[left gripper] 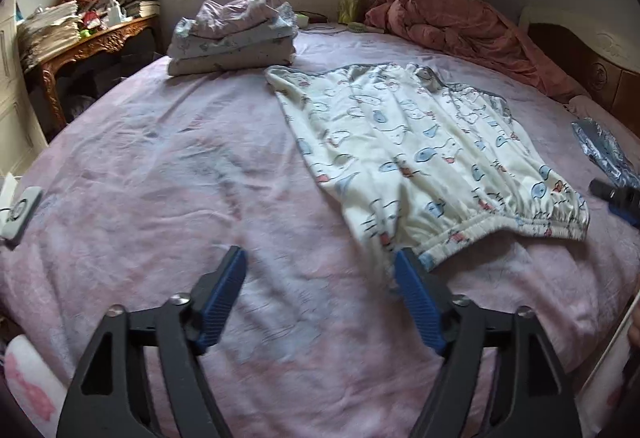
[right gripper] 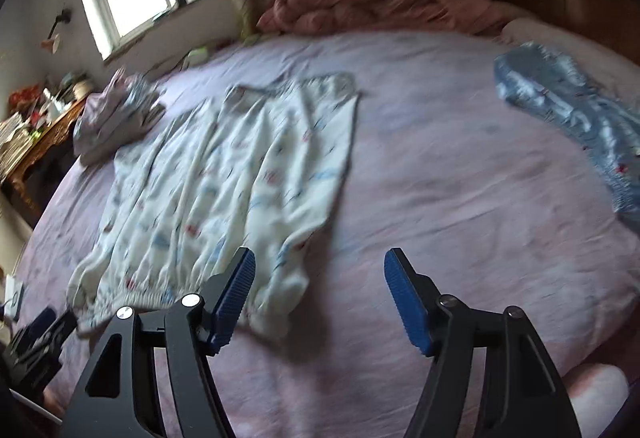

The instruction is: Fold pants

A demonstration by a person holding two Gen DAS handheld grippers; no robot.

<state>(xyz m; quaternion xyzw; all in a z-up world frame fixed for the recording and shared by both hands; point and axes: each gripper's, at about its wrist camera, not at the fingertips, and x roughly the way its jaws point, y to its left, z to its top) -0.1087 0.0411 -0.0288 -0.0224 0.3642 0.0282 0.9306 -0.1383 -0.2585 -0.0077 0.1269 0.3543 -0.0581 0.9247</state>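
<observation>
The cartoon-print pajama pants (left gripper: pixel 432 154) (right gripper: pixel 224 194), white with blue and pink figures, are laid flat on the bed, seemingly folded leg over leg. The gathered elastic waistband (left gripper: pixel 504 226) is turned toward the jaws: its one corner is seen at the left gripper's right jaw, its other corner by the right gripper's left jaw.

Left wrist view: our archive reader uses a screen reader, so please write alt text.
Cream printed pants lie flat on a pink bedsheet, waistband nearest the left gripper, jaws open and empty. Folded clothes are stacked behind.
</observation>
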